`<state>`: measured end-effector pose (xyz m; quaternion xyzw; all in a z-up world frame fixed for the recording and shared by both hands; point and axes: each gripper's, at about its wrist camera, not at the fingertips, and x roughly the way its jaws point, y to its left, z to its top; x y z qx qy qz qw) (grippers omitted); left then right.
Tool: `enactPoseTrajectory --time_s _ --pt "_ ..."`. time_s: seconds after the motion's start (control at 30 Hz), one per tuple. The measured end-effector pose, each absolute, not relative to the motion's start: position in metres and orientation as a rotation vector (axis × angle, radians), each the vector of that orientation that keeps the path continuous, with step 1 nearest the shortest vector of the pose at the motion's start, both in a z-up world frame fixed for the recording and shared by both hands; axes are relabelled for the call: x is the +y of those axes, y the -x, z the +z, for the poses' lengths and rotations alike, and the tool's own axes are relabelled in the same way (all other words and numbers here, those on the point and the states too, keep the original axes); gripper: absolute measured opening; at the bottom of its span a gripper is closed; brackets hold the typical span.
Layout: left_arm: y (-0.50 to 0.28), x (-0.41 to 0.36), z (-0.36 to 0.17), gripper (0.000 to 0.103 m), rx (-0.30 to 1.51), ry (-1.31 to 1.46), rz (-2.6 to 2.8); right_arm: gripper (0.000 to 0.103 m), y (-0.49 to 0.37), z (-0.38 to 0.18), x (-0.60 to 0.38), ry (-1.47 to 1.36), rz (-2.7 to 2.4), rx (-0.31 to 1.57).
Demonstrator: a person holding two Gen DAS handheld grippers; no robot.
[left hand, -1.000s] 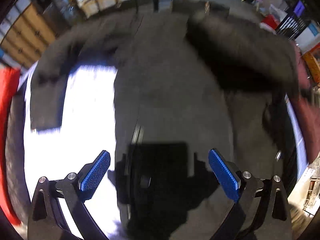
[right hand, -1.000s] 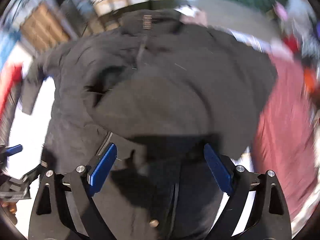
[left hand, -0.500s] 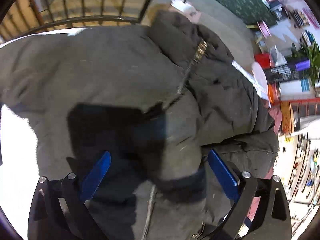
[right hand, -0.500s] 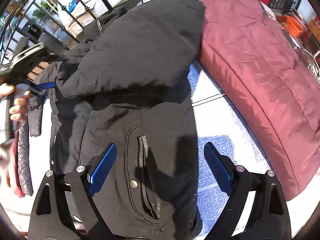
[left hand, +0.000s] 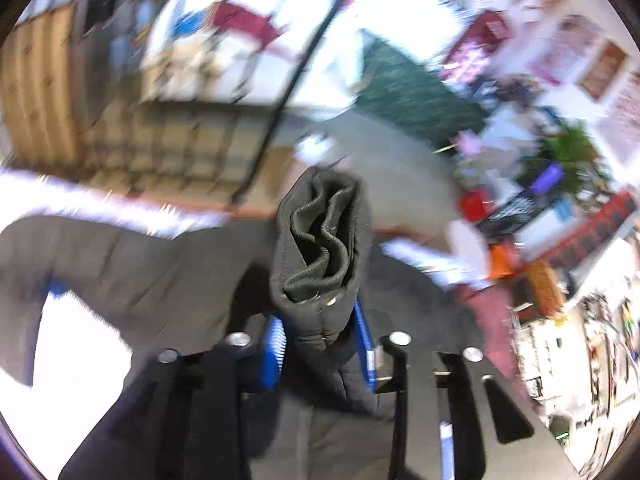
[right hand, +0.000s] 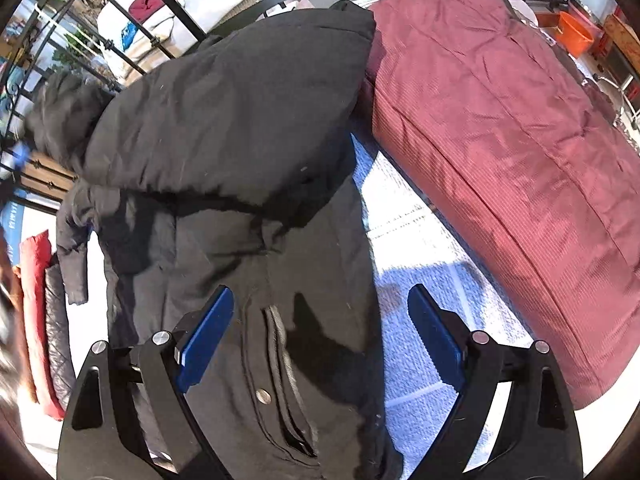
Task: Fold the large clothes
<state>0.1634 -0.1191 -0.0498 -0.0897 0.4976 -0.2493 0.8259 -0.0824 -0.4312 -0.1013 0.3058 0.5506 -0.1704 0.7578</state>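
A large black padded jacket [right hand: 240, 128] lies spread on a white and blue bedsheet [right hand: 408, 280], one sleeve folded across its chest. My right gripper [right hand: 320, 336] hovers open above the jacket's lower front, over the pocket zipper [right hand: 280, 360], with nothing between its pads. In the blurred left wrist view, the other sleeve's cuff [left hand: 320, 240] stands up between the blue pads of my left gripper [left hand: 320, 344]. Its jaws are closing and the pads press on the sleeve. The rest of the jacket [left hand: 140, 264] trails below.
A maroon quilted duvet [right hand: 500, 140] lies along the jacket's right side. A black metal bed frame [right hand: 160, 4] runs behind the jacket. Folded red and grey clothes [right hand: 36, 320] lie at the left edge. An orange tub [right hand: 576, 32] sits far right.
My left gripper has closed on the sleeve cuff and lifted it, its view swinging up toward the room. The right gripper stays open and has shifted slightly over the jacket's lower front.
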Motion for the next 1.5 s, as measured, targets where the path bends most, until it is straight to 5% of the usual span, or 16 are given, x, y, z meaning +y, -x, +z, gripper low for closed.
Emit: enactPoseTrajectory --time_s 0.07,0.13,0.17,0.4,0.67,0.9,1.13,1.5 --pt "-0.165 -0.107 -0.093 0.044 1.205 0.17 -0.452 0.088 0.075 -0.1 -0.432 -0.658 -0.366 1.199" --pt "-0.162 -0.098 -0.127 0.07 1.306 0.126 -0.382 0.088 0.068 -0.096 -0.431 -0.644 -0.355 1.194" --pt "-0.161 -0.092 -0.142 0.074 1.362 0.092 -0.311 0.088 0.065 -0.095 -0.431 -0.64 -0.351 1.192" --pt "-0.155 -0.055 -0.135 0.076 1.338 0.161 -0.197 0.088 0.043 -0.087 -0.428 -0.578 -0.34 1.178" --pt "-0.16 -0.129 -0.106 0.076 1.183 -0.202 -0.415 0.088 -0.039 -0.068 -0.382 -0.261 -0.208 1.147" --pt "-0.176 -0.179 -0.148 0.08 1.277 -0.408 -0.453 0.088 -0.086 -0.13 -0.365 0.169 -0.216 1.299" --pt "-0.184 -0.192 -0.185 0.097 1.38 -0.456 -0.505 0.09 -0.075 -0.18 -0.414 -0.003 -0.213 1.41" --pt "-0.19 -0.198 -0.198 0.097 1.378 -0.508 -0.497 0.096 -0.082 -0.195 -0.404 0.061 -0.285 1.389"
